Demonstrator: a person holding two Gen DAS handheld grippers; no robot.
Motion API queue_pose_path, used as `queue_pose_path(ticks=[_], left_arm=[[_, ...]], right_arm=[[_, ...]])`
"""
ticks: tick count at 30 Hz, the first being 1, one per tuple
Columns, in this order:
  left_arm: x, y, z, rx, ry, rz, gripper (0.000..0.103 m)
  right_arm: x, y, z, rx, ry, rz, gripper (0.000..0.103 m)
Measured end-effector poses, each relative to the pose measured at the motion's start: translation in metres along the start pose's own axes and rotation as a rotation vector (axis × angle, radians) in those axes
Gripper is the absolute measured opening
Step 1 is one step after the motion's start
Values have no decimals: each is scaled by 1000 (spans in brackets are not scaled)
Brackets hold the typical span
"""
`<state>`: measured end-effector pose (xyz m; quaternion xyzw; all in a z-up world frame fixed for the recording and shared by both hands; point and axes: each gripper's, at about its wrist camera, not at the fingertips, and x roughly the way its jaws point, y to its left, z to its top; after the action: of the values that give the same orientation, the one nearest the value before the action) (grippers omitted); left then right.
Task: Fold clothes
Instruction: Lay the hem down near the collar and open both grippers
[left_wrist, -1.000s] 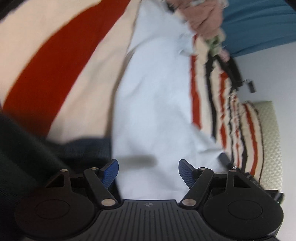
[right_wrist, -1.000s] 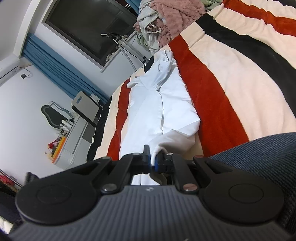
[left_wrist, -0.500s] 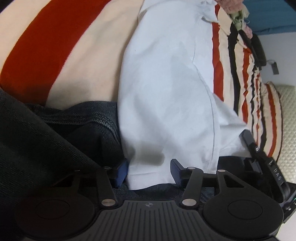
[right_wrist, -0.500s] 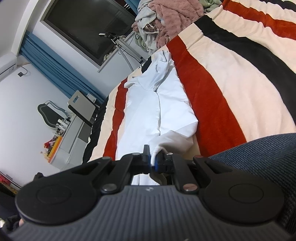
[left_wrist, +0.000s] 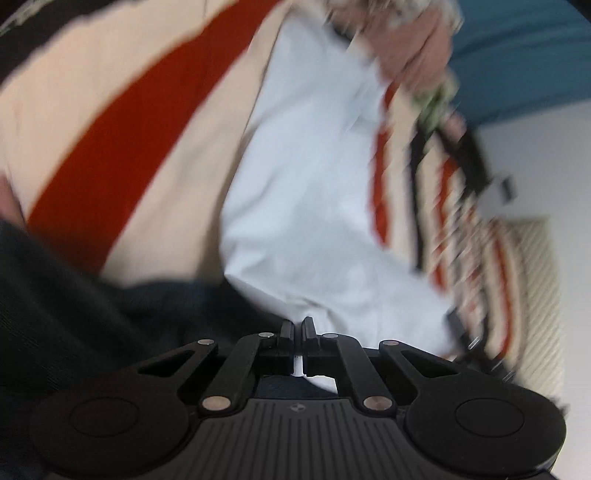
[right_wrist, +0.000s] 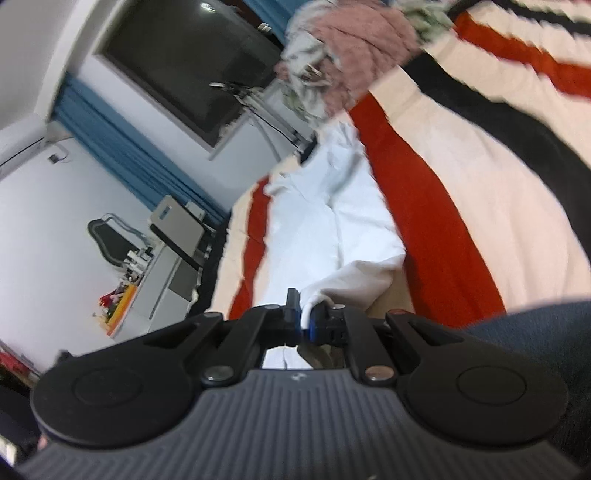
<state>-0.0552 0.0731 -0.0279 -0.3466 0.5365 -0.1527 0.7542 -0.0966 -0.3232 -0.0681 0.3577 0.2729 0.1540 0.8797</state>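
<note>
only rightward: pink clothes heap (right_wrist: 364, 44), television (right_wrist: 184, 70)

A: Where does the left wrist view sit?
B: Low and close over the white shirt (left_wrist: 306, 192), looking along it up the striped bed (left_wrist: 122, 122).
A: And the right wrist view?
B: Equally low, facing along the shirt (right_wrist: 325, 229) toward the window (right_wrist: 188, 70), upper left. Both share shirt and bed (right_wrist: 461, 177).
</note>
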Motion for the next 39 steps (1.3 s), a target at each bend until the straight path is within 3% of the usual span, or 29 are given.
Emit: queue_pose_path(ticks=[6, 13, 21, 26, 29, 33, 38, 39], left_arm=[[-52, -7, 34, -53, -154, -127, 3], [-38, -19, 115, -78, -268, -130, 3], [46, -51, 222, 87, -470, -1, 3], [111, -54, 257, 253, -510, 121, 3], [151, -43, 274, 304, -502, 196, 3], [193, -28, 294, 334, -464, 260, 3], [210, -25, 296, 406, -442, 287, 5], [209, -26, 294, 423, -444, 291, 8]], right_arm=[[-8, 22, 24, 20, -37, 21, 7], [69, 3, 82, 213, -26, -34, 7], [201, -9, 134, 107, -75, -116, 7], [267, -37, 143, 10, -100, -126, 7], [299, -57, 143, 2, -81, -123, 7], [334, -64, 138, -85, -54, -187, 8], [349, -59, 130, -166, -17, -252, 10], [346, -58, 131, -167, -23, -240, 17]])
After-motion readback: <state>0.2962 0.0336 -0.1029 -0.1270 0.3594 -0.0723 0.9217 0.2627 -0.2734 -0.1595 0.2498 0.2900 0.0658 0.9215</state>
